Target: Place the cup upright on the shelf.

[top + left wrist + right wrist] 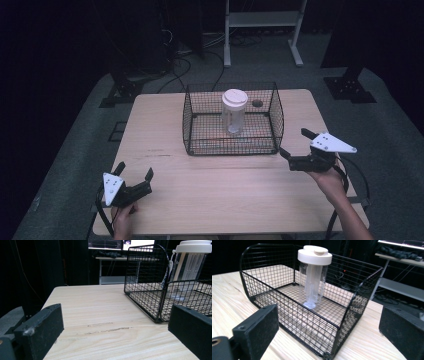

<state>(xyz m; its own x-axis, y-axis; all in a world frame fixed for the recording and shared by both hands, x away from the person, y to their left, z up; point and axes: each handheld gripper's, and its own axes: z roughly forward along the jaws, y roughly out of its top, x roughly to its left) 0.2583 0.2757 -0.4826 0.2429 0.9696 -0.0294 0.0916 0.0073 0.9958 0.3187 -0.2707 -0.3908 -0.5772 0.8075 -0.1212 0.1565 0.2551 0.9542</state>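
My right hand-held gripper (296,148), wide open and empty, sits nearer the upright jar (234,111) in the basket (189,120), forward-left.

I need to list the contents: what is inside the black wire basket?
One clear jar with a white lid stands upright inside the wire basket. The inside of its pale centre column cannot be seen.

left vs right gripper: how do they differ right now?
The left gripper sits near the table's front left corner, far from the wire basket; the right gripper is close beside the basket's right front corner. The left gripper points up the table; the right gripper angles inward toward the basket. Both are open, empty and hand-held.
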